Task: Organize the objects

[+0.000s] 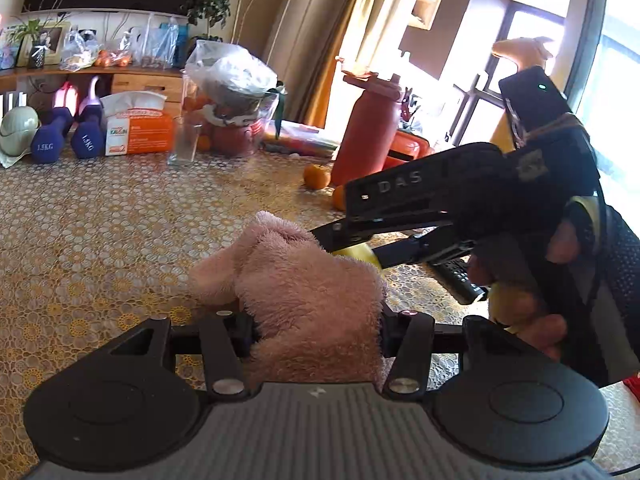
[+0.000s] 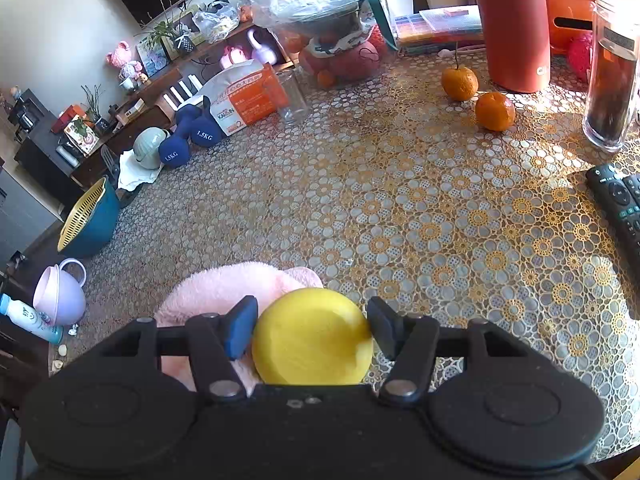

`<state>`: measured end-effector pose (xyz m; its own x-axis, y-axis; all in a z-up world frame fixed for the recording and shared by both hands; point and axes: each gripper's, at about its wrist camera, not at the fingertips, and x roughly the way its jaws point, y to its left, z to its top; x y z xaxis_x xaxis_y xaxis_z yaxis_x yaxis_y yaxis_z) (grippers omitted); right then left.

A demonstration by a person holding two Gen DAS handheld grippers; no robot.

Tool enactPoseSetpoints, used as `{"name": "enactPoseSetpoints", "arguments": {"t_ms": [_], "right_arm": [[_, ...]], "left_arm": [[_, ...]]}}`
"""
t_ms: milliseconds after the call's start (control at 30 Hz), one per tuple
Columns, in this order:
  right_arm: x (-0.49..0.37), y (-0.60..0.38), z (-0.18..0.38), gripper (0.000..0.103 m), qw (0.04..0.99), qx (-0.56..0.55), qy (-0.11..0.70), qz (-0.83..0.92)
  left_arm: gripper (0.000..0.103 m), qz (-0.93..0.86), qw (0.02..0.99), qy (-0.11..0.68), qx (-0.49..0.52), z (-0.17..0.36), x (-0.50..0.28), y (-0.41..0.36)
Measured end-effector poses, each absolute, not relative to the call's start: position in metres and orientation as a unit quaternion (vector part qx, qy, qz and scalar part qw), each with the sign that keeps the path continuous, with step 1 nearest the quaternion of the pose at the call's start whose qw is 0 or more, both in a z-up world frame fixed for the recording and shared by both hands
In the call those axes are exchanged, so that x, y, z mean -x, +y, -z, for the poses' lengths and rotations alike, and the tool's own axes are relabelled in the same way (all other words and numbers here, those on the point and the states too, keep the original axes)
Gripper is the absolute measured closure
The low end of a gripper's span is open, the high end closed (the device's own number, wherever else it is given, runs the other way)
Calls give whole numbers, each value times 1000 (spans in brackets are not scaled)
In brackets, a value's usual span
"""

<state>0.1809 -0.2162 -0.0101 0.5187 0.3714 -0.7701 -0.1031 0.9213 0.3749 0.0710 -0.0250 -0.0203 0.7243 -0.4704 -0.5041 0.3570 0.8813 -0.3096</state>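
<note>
Low in frame, our left gripper (image 1: 318, 326) pinches a fluffy pink towel (image 1: 304, 292) over the lace-patterned tablecloth (image 2: 440, 220). Our right gripper (image 2: 312, 330) clamps a smooth yellow disc (image 2: 312, 340), its underside hidden. Right of it, a black remote (image 2: 624, 204) is cut off.

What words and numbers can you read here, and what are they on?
"1.5KG": on each blue dumbbell.
"DAS": on the right gripper.
"KAIXIN": on the orange tissue pack; its other print is too blurred to read.
Red bottle: letters cut off, unreadable.
Remote: button marks too small.
</note>
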Motion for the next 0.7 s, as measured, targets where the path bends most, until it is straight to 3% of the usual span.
{"name": "enactPoseSetpoints", "arguments": {"t_ms": [500, 700], "right_arm": [[-184, -204, 7, 43, 862, -132, 475, -119], [-184, -206, 7, 43, 860, -140, 477, -116]], "left_arm": [[51, 142, 921, 352, 92, 67, -113, 3], [51, 165, 921, 335, 114, 51, -94, 8]]}}
